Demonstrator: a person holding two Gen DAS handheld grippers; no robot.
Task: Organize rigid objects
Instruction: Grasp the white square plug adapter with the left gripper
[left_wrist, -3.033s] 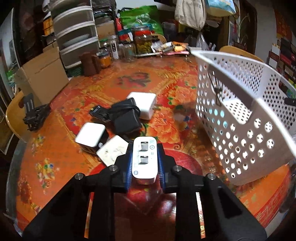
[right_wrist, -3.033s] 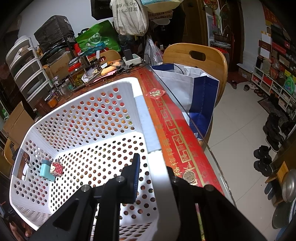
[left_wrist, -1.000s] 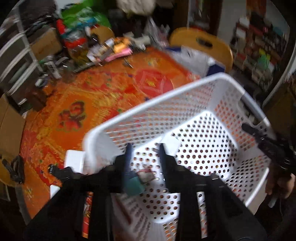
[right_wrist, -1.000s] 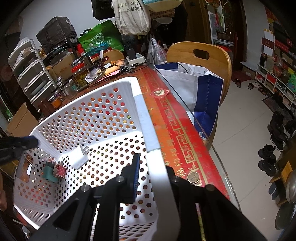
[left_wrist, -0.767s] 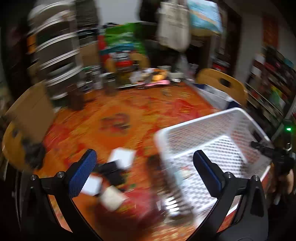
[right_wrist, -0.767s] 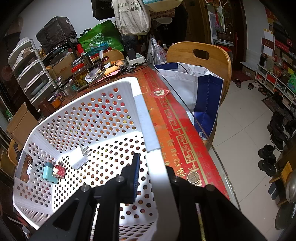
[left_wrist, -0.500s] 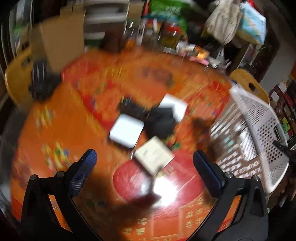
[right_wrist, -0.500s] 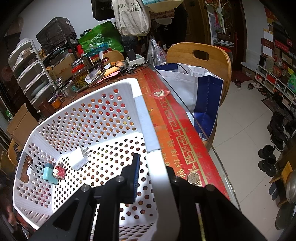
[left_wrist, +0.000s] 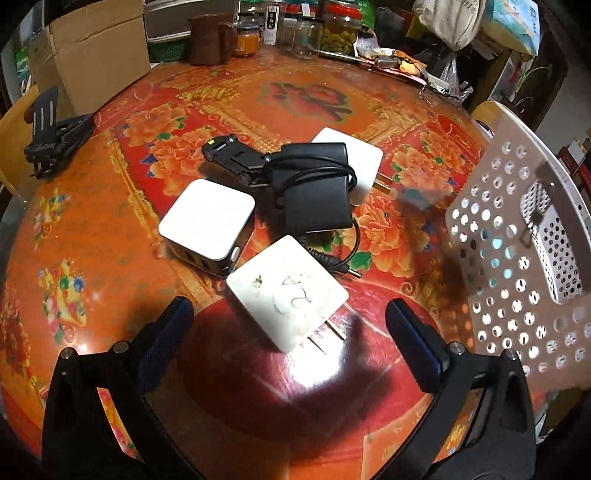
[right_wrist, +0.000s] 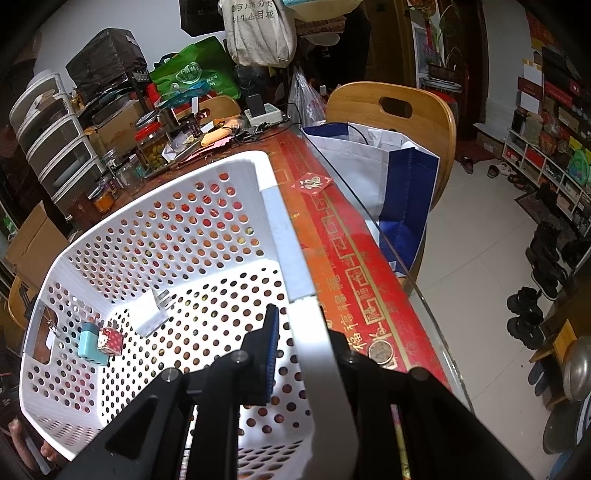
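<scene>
Charger (right_wrist: 149, 312) now lies in basket (right_wrist: 284, 236), released since a second ago; left gripper (left_wrist: 290, 334), jaws wide and empty, is back over next plug (left_wrist: 286, 291) on table (left_wrist: 110, 236); right gripper (right_wrist: 301, 341) stays clamped on basket rim.

A cluttered home dining room: floral table (left_wrist: 110, 229); pickle jars (left_wrist: 338, 35); shoes (right_wrist: 532, 314).

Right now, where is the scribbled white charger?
Left wrist view: the scribbled white charger lies on the table, just ahead of the open left tongs.
</scene>
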